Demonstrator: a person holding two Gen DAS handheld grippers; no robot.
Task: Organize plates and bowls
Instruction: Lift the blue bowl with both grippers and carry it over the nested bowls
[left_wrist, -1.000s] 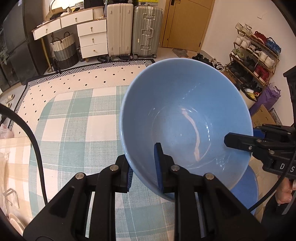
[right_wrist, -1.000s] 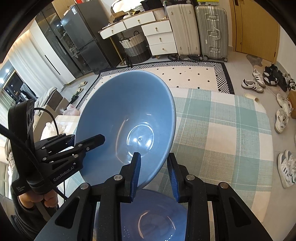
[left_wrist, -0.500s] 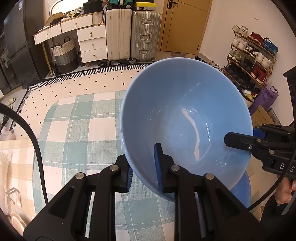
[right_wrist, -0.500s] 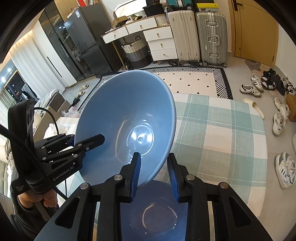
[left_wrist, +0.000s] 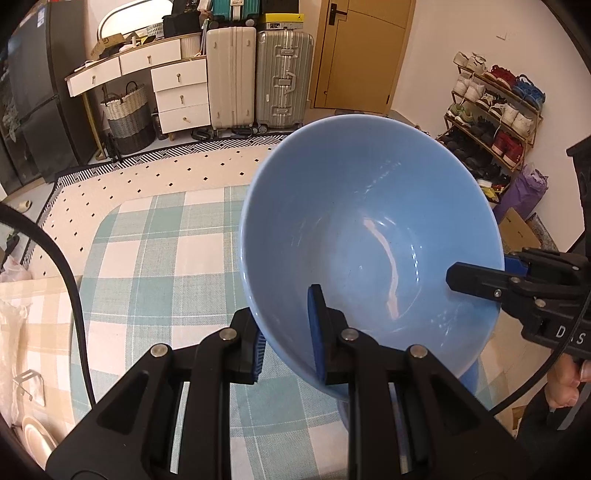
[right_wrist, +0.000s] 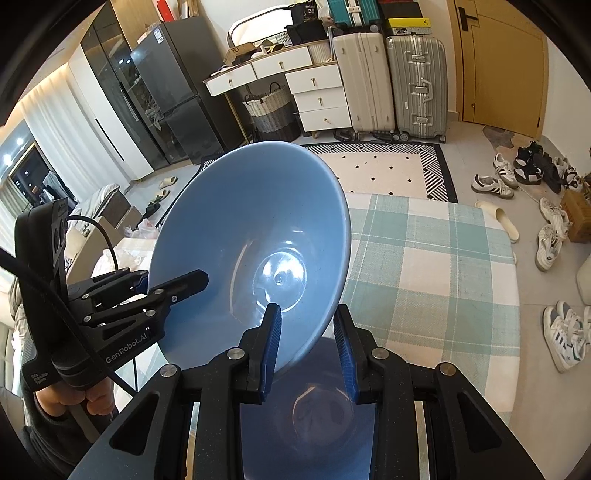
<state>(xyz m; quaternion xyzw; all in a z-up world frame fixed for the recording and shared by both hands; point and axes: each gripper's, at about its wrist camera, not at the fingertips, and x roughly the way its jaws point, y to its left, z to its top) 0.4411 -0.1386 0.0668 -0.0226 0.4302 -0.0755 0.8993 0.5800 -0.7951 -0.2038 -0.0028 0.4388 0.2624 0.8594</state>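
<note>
Bright, even indoor light; white glare streaks the blue bowl (left_wrist: 369, 236); sharp focus throughout, with heavy fisheye bending and black-vignetted corners.

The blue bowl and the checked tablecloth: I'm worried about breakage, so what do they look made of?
The blue bowl looks like glazed ceramic, perhaps melamine: smooth, glossy, with sharp light streaks inside. The checked tablecloth looks like woven fabric: matte, with visible weave.

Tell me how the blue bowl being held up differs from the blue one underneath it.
The held bowl is up in the air, while the lower bowl sits on the checked tablecloth. The held bowl is tilted; the lower bowl sits flat. Both grippers, left and right, clamp the held bowl's rim; nothing grips the lower bowl. Both are blue and glossy.
</note>
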